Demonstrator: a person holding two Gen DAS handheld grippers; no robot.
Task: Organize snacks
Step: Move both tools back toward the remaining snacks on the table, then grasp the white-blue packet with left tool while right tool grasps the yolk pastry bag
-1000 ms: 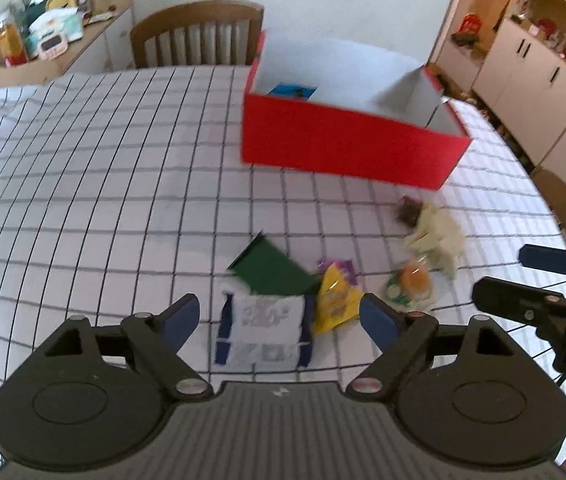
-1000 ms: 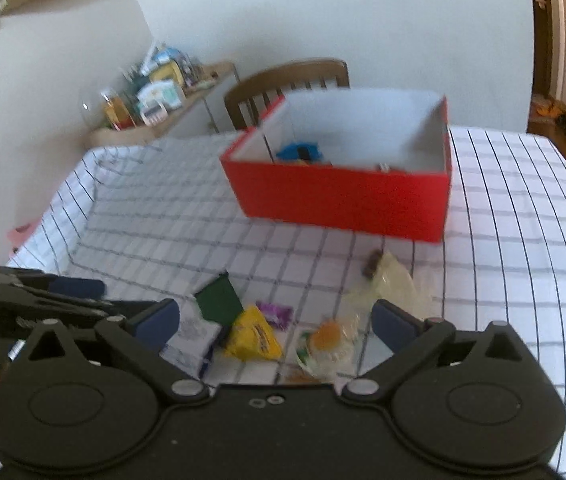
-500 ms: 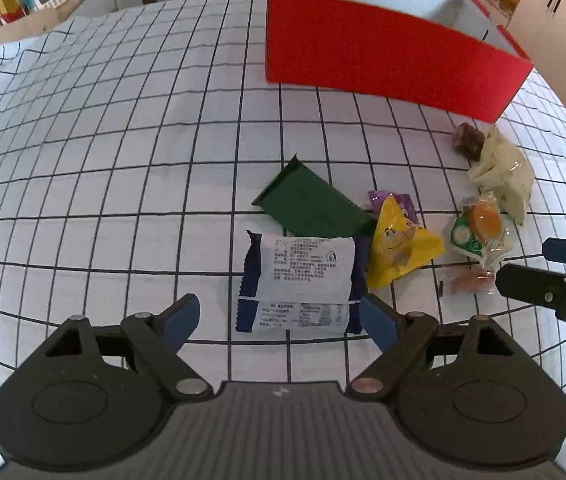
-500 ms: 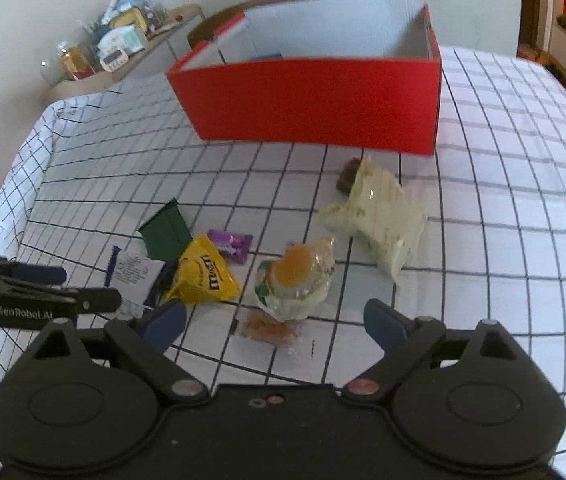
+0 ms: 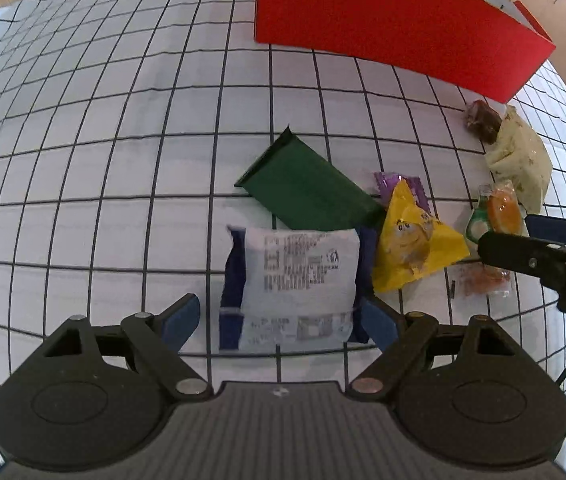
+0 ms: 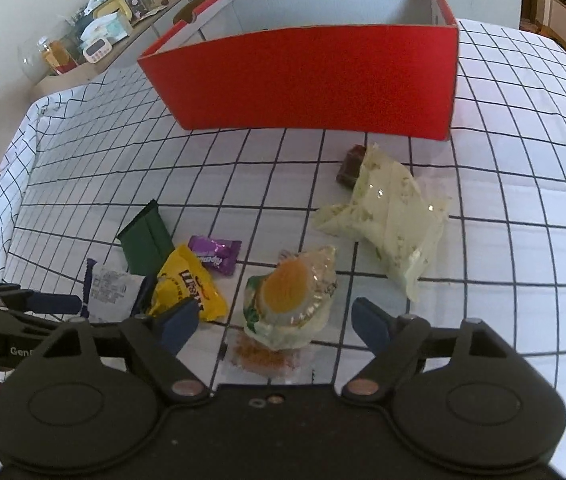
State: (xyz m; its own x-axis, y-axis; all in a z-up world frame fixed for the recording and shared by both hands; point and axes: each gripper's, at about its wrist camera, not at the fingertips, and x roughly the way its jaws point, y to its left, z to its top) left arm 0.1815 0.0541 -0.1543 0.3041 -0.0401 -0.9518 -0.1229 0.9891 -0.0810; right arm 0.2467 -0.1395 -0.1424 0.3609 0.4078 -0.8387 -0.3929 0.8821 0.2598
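On the counter [image 5: 83, 128], spread with a white cloth gridded in black lines, a loose cluster of wrapped snacks lies in front of an open red cardboard box with a white inside [image 6: 315, 76]. The left gripper [image 5: 279, 322] hangs low over a white-labelled, dark-blue-edged flat packet [image 5: 295, 284], its fingers apart and standing either side of the packet's near end; the right-hand one looks close against the blue edge, though contact cannot be told. That packet lies flat with its long axis running away from the left wrist camera toward the box. Just beyond it a dark green rectangular foil pouch [image 5: 307, 192] lies slantwise, one short sealed end pointing up-left, the other tucked beside a yellow triangular candy bag [image 5: 411, 248] that partly covers a small purple wrapped sweet [image 6: 215, 254]. The right gripper [image 6: 273, 322] has its fingers apart, having just been closing a little, with a clear packet showing an orange and white centre [image 6: 291, 300] between them, not visibly pressed; this rests partly on a small clear sachet of orange crumbs [image 6: 263, 358]. Farther toward the box lies a pale green crinkled bag [image 6: 391, 220], touching a small dark brown wrapped piece [image 6: 349, 168].
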